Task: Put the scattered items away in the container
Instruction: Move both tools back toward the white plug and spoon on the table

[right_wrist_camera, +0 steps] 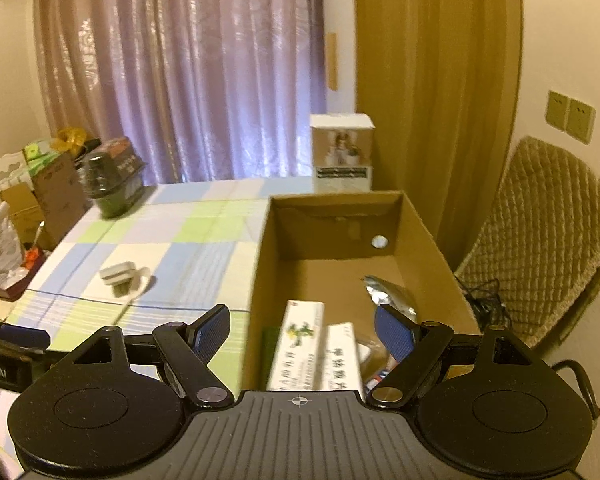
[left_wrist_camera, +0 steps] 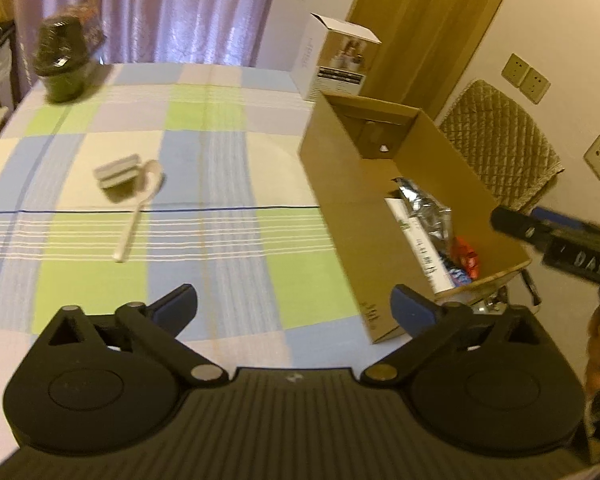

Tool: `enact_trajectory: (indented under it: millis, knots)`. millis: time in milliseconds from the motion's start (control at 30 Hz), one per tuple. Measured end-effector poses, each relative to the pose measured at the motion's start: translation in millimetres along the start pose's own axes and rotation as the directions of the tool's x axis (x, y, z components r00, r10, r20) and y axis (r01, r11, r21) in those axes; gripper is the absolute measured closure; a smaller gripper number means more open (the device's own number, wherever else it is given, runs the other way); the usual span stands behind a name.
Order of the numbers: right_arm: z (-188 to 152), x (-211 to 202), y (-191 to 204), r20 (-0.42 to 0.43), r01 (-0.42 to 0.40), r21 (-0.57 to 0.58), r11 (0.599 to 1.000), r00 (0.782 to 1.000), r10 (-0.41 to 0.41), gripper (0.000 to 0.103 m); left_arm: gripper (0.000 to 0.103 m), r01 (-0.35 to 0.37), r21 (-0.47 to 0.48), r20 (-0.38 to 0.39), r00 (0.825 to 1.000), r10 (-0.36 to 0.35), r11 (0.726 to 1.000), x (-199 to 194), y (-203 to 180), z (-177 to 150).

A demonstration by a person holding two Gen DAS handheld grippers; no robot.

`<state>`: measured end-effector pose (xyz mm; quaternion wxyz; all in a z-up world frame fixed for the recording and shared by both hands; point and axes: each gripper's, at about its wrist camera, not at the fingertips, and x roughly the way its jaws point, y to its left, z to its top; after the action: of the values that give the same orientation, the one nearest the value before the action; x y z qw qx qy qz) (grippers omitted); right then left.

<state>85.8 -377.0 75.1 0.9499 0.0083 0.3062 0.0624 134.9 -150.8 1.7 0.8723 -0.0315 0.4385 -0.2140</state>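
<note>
Cardboard box (right_wrist_camera: 336, 276) open-topped, on the right edge of the checked table (left_wrist_camera: 204, 128). Inside: two white medicine cartons (right_wrist_camera: 314, 348) with printed text too blurred to read, a silver foil pouch (right_wrist_camera: 388, 294), and red and blue snack wrappers (left_wrist_camera: 466, 264) in the near corner. Far end of box floor is bare.

Still on the table: small grey-and-white block (left_wrist_camera: 118, 174), white plastic spoon (left_wrist_camera: 138, 212) touching it, dark lidded pot (left_wrist_camera: 64, 62) at the far-left corner.

Left claw (left_wrist_camera: 294, 306): fingers apart, nothing held; block and spoon at its 11 o'clock, well apart, box at 2 o'clock.

Right claw (right_wrist_camera: 300, 330): fingers apart, empty, over the near end of the box, cartons directly below.
</note>
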Motion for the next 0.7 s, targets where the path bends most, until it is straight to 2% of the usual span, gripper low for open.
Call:
enact_trajectory:
  millis: [267, 467, 700]
  knots:
    - [7, 5, 49, 0.005, -0.068, -0.052, 0.996, 0.998, 0.069, 0.018, 0.001, -0.082, 0.009, -0.018, 0.996, 0.083, 0.997, -23, 54, -15]
    - [4, 25, 88, -0.033, -0.124, -0.094, 0.988, 0.992, 0.121, 0.018, 0.001, -0.140, 0.046, -0.034, 0.989, 0.141, 0.989, -31, 90, -19]
    - [-3, 51, 125, -0.087, -0.173, -0.135, 0.976, 0.983, 0.162, 0.018, 0.001, -0.167, 0.052, -0.045, 0.985, 0.169, 0.985, -29, 122, -18]
